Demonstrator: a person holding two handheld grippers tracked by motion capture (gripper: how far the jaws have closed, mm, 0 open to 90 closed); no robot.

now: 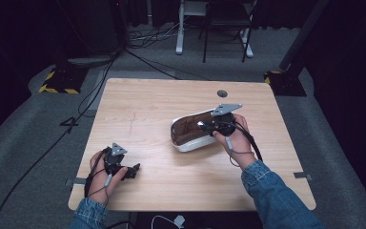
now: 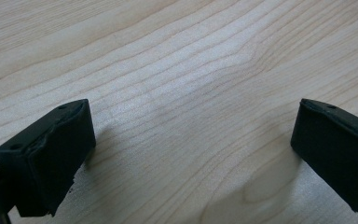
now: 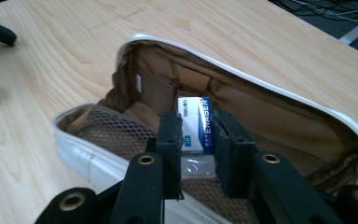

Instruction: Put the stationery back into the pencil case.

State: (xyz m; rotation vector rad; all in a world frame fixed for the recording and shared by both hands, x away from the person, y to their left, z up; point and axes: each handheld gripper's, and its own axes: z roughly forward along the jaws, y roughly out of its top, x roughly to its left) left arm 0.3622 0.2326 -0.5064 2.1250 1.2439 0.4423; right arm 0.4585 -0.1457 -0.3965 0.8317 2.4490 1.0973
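Right gripper view, tongs (image 3: pixel 198 140) gripping eraser (image 3: pixel 195 125) inside pouch (image 3: pixel 98 161)

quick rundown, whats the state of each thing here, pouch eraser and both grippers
pencil pouch: open, lying on the table, brown lining showing
eraser: in its printed sleeve, clamped between the right gripper's jaws, inside the pouch's opening
right gripper: shut on the eraser, reaching into the pouch
left gripper: open, jaws wide apart, nothing between them, low over bare table
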